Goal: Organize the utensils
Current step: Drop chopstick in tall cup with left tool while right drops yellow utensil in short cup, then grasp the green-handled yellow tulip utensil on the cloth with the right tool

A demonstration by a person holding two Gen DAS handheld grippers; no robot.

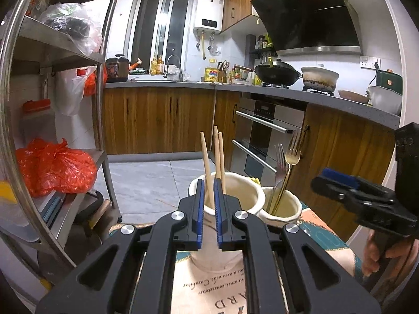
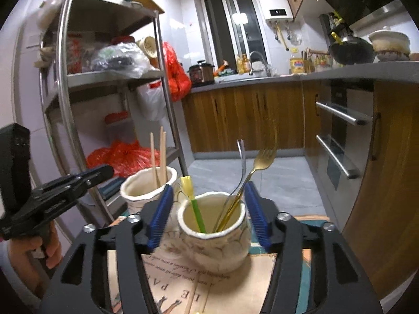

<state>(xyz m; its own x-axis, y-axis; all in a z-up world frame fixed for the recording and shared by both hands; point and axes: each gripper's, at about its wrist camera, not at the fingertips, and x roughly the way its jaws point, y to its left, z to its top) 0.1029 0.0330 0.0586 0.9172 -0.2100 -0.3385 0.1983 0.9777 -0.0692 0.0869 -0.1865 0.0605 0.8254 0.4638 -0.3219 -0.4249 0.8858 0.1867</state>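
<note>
Kitchen scene, seen along two hand-held grippers. A steel shelf rack (image 2: 78,83) fills the left of both views, carrying red plastic bags (image 1: 52,167) on a lower shelf. Wooden cabinets under a grey counter (image 1: 183,85) run along the far wall and the right side, with a built-in oven (image 1: 264,130) below a wok (image 1: 277,72) and a white pot (image 1: 319,78).

In the foreground a small table covered by a printed cloth (image 2: 170,293) carries two cream ceramic jars standing just beside each other near its far edge. The left jar (image 1: 235,198) holds three wooden chopsticks (image 1: 207,164), upright and leaning slightly. The right jar (image 2: 214,238) holds a gold fork (image 2: 262,162), a silver fork (image 2: 241,157) and a green-and-yellow utensil (image 2: 193,201), all leaning on its rim.

The left gripper (image 1: 208,206) is in front of the left jar with its blue pads nearly together; one chopstick shows in line with the narrow gap, and whether the pads press on it cannot be told. The right gripper (image 2: 209,209) has its jaws spread wide on either side of the right jar, pads clear of the jar wall and gripping nothing. A hand (image 2: 34,251) holds the left gripper's handle at the left edge of the right wrist view.
</note>
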